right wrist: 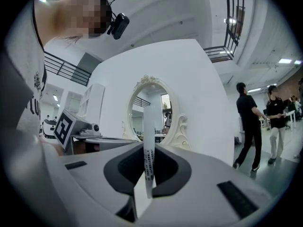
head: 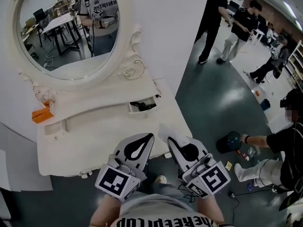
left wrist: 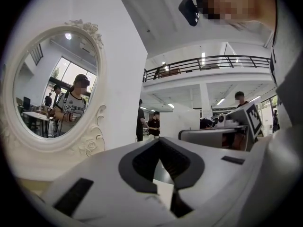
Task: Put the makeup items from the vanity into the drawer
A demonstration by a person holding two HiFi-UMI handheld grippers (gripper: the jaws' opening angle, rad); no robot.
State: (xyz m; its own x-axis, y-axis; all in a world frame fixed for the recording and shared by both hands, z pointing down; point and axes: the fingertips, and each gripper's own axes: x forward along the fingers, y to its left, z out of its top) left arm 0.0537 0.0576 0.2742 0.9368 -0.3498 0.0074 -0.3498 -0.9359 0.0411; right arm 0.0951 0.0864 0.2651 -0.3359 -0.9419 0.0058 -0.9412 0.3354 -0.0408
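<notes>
Right gripper [head: 171,141] clamps white cosmetic tube [right wrist: 147,126]; left gripper [head: 150,137] closed, empty. Carry step. Next, probably: position over open drawer [head: 142,106], release.

Mirror [head: 66,27] behind vanity [head: 94,126]; drawer [head: 142,106] right, box [head: 41,115] left; left gripper [head: 150,136] beside right gripper [head: 171,140], tube [right wrist: 148,150] in latter.
</notes>
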